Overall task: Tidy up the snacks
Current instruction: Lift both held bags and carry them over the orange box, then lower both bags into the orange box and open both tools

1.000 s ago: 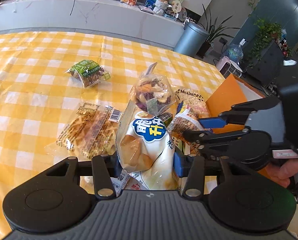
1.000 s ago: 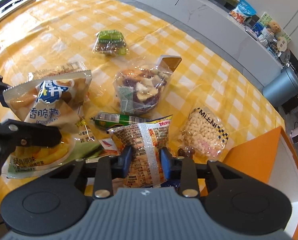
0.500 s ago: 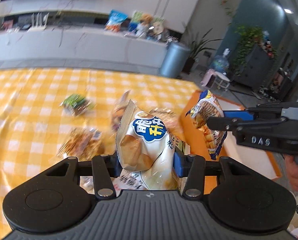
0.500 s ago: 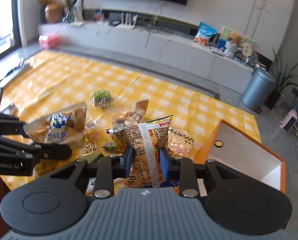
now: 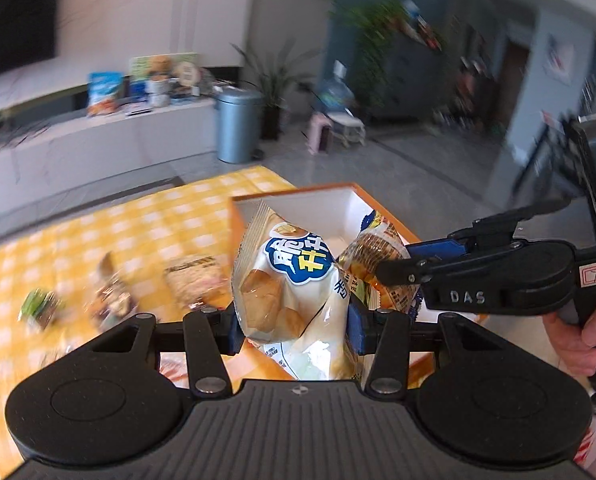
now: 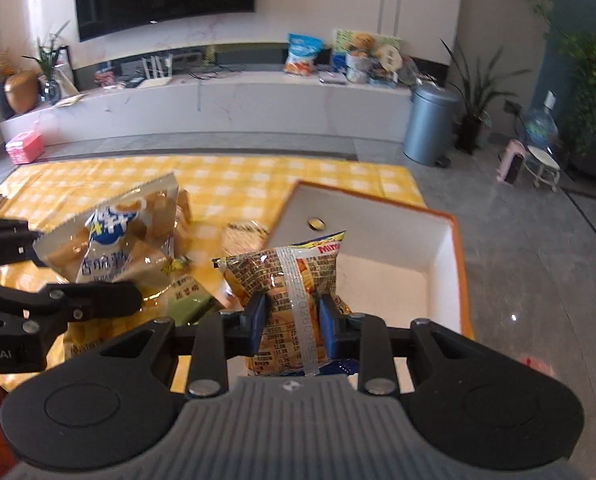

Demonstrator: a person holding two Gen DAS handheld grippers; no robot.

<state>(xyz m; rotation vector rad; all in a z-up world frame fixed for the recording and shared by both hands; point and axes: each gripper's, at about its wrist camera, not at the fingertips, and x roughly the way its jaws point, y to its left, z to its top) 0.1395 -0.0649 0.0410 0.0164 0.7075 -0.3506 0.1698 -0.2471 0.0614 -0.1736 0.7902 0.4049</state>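
My left gripper (image 5: 296, 330) is shut on a white snack bag (image 5: 294, 300) with a blue logo, held up in front of the orange box (image 5: 298, 196) with the white inside. My right gripper (image 6: 292, 326) is shut on a brown-and-yellow printed snack packet (image 6: 286, 276), held over the near edge of the same box (image 6: 454, 248). In the left wrist view the right gripper (image 5: 402, 264) reaches in from the right with that packet (image 5: 374, 256). In the right wrist view the left gripper (image 6: 58, 268) shows at the left with the white bag (image 6: 118, 244).
Several snack packs (image 5: 194, 280) stay on the yellow checked tablecloth (image 6: 234, 176) left of the box. A person's hand (image 5: 578, 340) grips the right tool's handle. Beyond the table are grey floor, a white counter and a grey bin (image 6: 430, 124).
Both grippers have risen off the table with their bags and swung right toward the orange box, which now lies right behind the two bags. The snack pile has dropped away to the left.
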